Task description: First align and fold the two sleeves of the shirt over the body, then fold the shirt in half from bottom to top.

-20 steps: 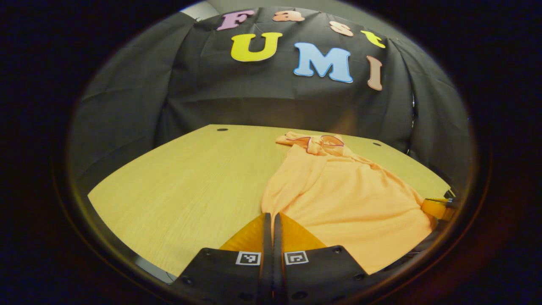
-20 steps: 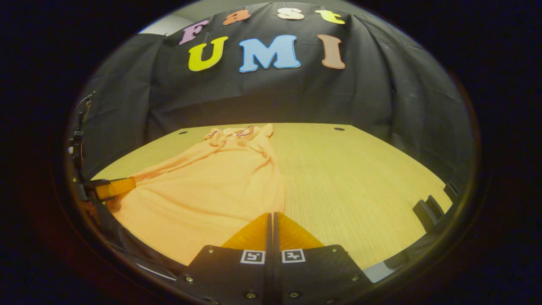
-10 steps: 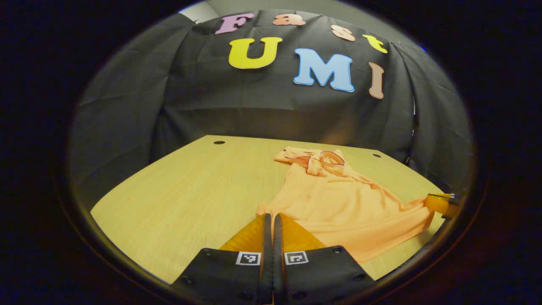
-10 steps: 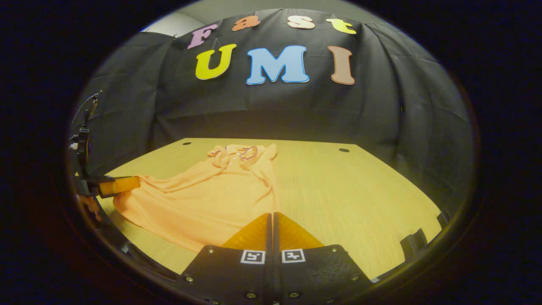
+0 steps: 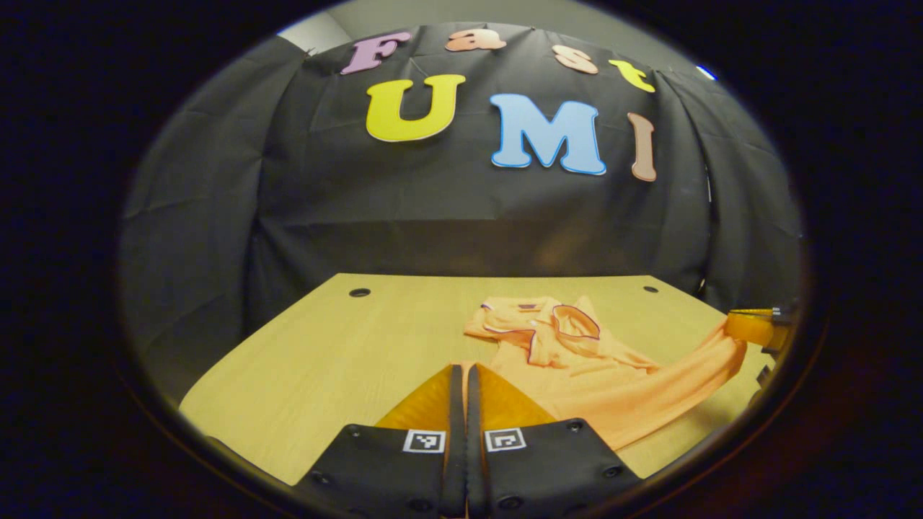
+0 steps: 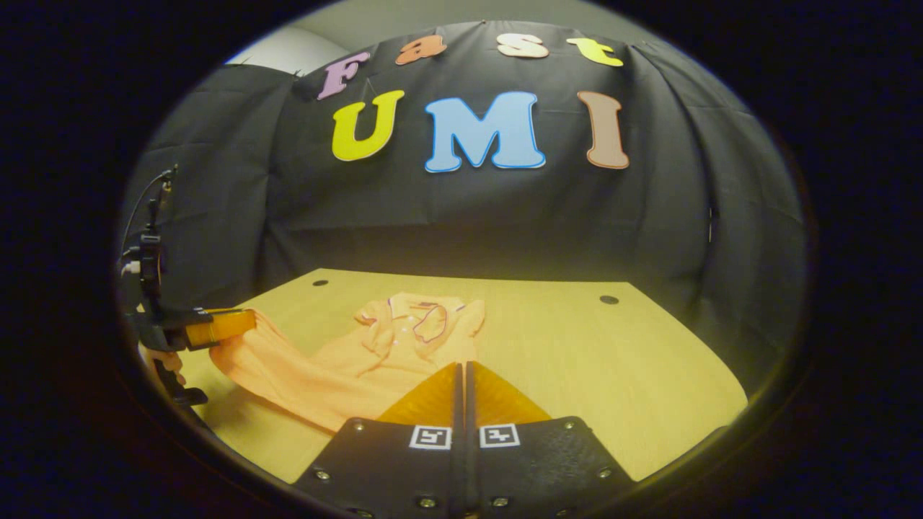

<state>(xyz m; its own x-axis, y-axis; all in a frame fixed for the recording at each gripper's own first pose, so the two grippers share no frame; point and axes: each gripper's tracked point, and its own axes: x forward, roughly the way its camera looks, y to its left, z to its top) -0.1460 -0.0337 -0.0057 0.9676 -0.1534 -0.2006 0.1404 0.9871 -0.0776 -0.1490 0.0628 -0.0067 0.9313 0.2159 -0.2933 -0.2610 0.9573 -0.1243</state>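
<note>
Both claws are pressed together, each pinching one corner of the shirt's hem. The left claw [image 5: 459, 375] sits at bottom centre of its view, the right claw [image 6: 461, 371] likewise. The orange shirt [image 5: 577, 367] hangs lifted between them, its collar [image 6: 422, 317] resting on the tabletop [image 5: 339, 346].

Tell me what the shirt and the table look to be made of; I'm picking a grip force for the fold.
Shirt: soft, thin knit fabric, probably cotton or a blend, matte; it drapes and sags in folds between the two grippers.
Table: wood-look top, likely laminate; smooth, with fine straight grain lines and a faint sheen.
</note>
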